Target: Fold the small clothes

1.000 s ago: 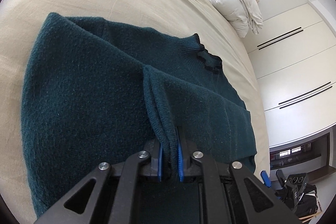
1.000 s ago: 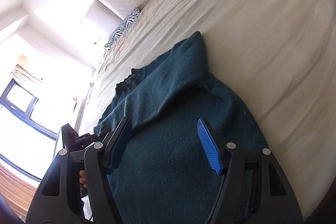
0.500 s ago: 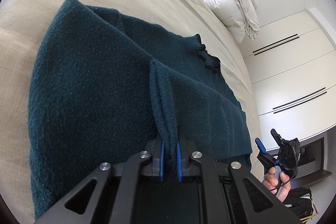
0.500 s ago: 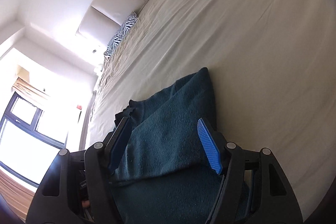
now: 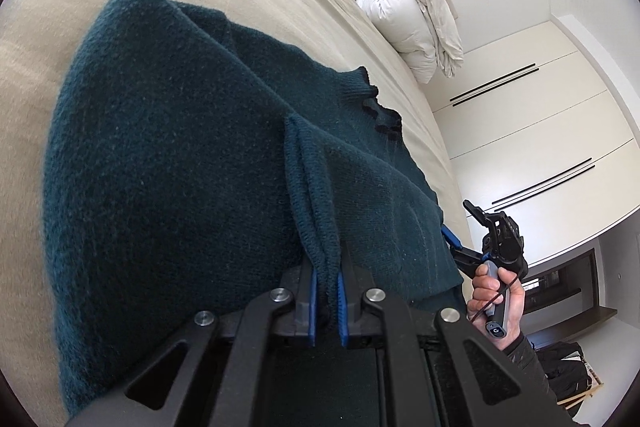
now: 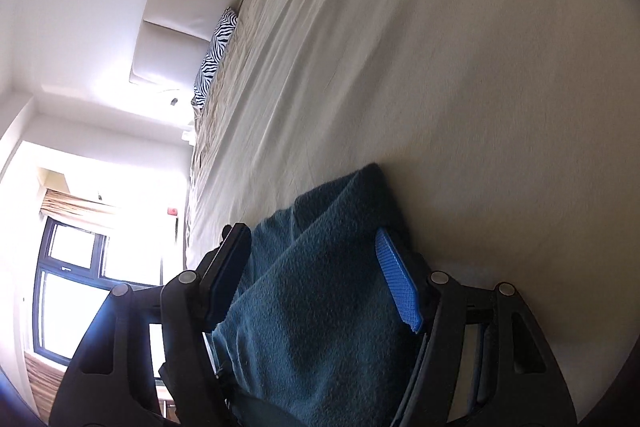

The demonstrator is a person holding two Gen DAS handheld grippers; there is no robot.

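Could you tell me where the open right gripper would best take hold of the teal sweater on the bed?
I would take the sweater by its bottom edge on the side opposite the left gripper, which is pinching the ribbed hem. The right gripper already straddles cloth there with open jaws, so it could close from the near side, where the edge lies reachable.

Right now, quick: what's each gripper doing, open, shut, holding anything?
Left gripper: shut on a doubled edge of the teal sweater.
Right gripper: open; sweater lies between its pads, unpinched.
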